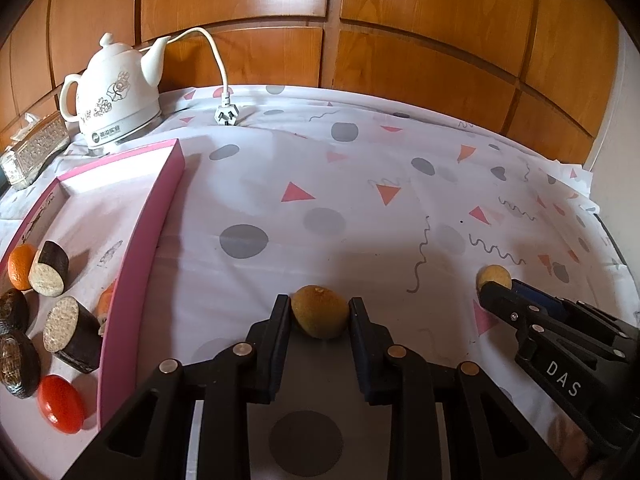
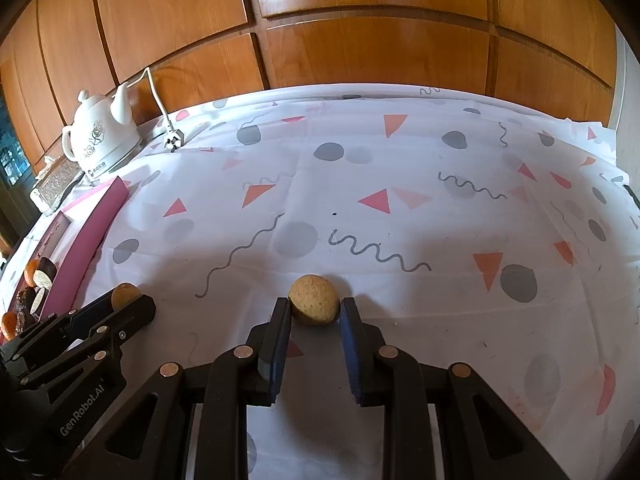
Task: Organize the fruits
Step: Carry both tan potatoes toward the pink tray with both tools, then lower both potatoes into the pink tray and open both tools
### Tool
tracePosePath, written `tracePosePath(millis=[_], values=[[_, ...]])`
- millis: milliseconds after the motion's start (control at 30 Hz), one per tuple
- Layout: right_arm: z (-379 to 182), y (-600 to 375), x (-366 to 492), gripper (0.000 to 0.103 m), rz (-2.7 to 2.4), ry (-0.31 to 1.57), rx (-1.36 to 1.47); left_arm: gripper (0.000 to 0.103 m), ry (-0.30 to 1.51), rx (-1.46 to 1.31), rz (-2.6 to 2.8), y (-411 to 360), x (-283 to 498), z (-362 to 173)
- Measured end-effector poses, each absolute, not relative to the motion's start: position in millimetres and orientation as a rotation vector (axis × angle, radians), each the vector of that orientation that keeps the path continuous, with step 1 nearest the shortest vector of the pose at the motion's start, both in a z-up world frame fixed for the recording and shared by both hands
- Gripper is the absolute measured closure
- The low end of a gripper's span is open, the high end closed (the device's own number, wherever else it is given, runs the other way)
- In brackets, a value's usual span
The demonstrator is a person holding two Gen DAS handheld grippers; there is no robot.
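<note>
The left gripper [image 1: 320, 312] has its two fingers pressed against either side of a brownish-green kiwi [image 1: 319, 311], which sits on the tablecloth [image 1: 360, 208] between the pads; it is clamped on the fruit. The right gripper [image 2: 315, 312] brackets a tan, speckled round fruit [image 2: 314, 299] in the same way, the left pad touching it, while at the right pad a sliver of shadow shows (whether that side actually presses the fruit I cannot tell). Both fruits rest on the cloth near its front edge, the kiwi to the left of the tan one.

Further left along the same edge lies a pink tray [image 1: 160, 216] with a raised rim. Inside it sit an orange [image 1: 20, 266], two dark cut cylinders with pale speckled faces [image 1: 50, 268], dark wrinkled fruits [image 1: 16, 362] and a red oval one [image 1: 61, 404].

In the far left corner stands a white kettle [image 1: 116, 96], its plug [image 1: 227, 114] lying loose on the cloth just beside it, with a silvery tissue box [image 1: 34, 152] to the kettle's left. Wooden panels [image 1: 400, 20] rise behind the far edge.
</note>
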State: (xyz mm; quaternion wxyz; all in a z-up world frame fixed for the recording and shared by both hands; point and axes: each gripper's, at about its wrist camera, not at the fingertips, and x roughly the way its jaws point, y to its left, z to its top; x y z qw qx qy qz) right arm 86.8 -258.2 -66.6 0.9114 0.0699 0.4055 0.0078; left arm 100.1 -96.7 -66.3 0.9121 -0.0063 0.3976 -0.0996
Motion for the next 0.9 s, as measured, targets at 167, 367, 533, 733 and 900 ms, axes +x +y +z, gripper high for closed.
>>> tracePosePath(millis=[167,367,533,733,900], values=[[-67.3,-258.2,87.0,0.077,0.017,0.836,0.147,0.074,0.817,-0.011,-0.204,-97.6,99.6,-66.5],[-67.8,-258.7,87.4,0.077,0.017,0.836,0.146,0.074,0.814,-0.009,-0.203,-98.6,98.9,-66.1],[-67.9,-257.8,87.2,0.077,0.014,0.836,0.14,0.075,0.821,-0.002,-0.207,-98.0,96.1,-62.4],[-65.1,-249.7,89.5,0.078,-0.006,0.849,0.086,0.075,0.779,-0.043,-0.244,-80.6,77.4,-27.3],[-42.5,-230.9,92.3,0.078,0.074,0.827,0.116,0.074,0.72,-0.082,-0.202,-43.4,66.8,6.3]])
